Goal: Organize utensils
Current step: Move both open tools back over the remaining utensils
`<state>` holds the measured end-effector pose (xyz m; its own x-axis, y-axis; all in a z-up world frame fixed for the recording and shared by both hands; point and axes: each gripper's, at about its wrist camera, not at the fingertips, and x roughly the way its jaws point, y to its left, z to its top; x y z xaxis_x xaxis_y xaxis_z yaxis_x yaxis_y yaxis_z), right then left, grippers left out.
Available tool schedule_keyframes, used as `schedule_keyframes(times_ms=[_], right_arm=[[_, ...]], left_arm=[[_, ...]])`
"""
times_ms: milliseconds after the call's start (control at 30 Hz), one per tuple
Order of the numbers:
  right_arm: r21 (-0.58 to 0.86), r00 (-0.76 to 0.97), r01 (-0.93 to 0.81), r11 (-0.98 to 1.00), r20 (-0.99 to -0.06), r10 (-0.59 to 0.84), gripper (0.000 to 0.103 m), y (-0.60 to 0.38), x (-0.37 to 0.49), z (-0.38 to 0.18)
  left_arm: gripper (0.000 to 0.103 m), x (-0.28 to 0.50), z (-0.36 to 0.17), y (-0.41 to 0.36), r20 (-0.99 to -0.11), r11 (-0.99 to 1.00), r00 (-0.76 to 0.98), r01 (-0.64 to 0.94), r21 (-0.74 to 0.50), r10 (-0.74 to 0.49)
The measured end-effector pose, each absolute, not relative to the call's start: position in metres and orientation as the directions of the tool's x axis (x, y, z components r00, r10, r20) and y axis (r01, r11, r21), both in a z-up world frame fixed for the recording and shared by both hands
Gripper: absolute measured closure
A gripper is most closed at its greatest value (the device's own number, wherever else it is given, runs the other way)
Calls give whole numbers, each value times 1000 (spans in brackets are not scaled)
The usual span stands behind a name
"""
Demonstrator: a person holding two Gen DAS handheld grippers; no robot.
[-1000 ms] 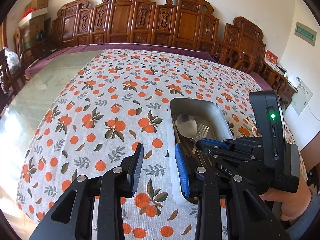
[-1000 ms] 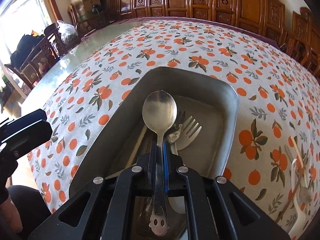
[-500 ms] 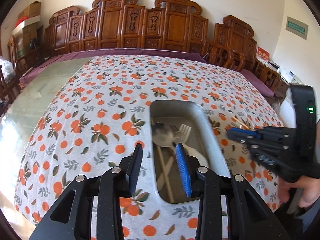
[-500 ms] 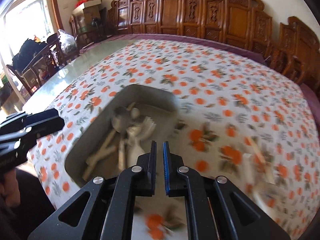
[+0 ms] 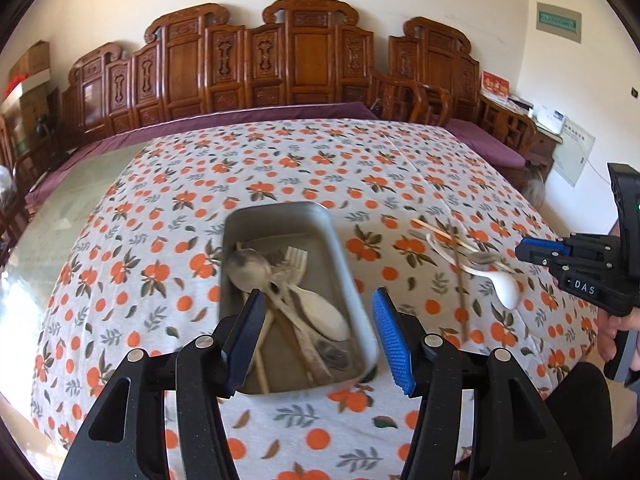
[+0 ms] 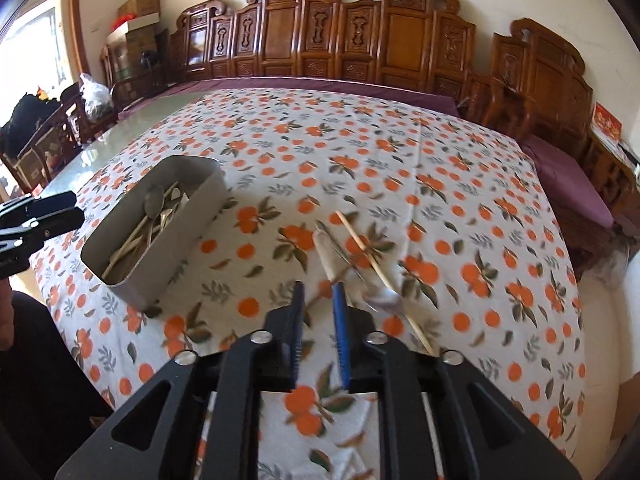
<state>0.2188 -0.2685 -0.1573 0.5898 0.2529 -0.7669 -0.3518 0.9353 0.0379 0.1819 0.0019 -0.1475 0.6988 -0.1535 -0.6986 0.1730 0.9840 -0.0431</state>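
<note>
Now your left gripper (image 5: 318,330) hangs over grey metal bin (image 5: 340,248), jaws opening, nothing between them; bin holds steel spoon (image 5: 248,270), pale plastic fork, wooden pieces. Your right gripper (image 6: 318,320) sits above loose utensils (image 6: 360,252) on orange-print cloth of counter (image 6: 460,184), jaws opening, empty. White spoon (image 5: 502,282), chopstick, metal pieces lie just ahead of them.

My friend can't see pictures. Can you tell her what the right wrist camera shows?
The right gripper, jaws opening and empty, hangs over loose utensils on an orange-print tablecloth. To their left, a gray metal tray holds spoons and forks. Carved wooden chairs line the wall.
</note>
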Motion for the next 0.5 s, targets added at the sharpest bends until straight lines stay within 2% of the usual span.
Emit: schedule_keyframes(times_ms=[200,300,500], right_arm=[[80,592,-340,937,-756,280,74,-295,213,-166],[45,586,-368,929,-764,269,74,-303,213,-178],[60,569,-334,941,-783,252,74,-334,219,-198]], left_arm=[[50,183,-161,-30,-732,977,660,211,-37,-170],[50,184,-166,-49,-740,971,648,236,-27,-178],[50,193,-177,-87,-766,956,606,289,-39,-214]])
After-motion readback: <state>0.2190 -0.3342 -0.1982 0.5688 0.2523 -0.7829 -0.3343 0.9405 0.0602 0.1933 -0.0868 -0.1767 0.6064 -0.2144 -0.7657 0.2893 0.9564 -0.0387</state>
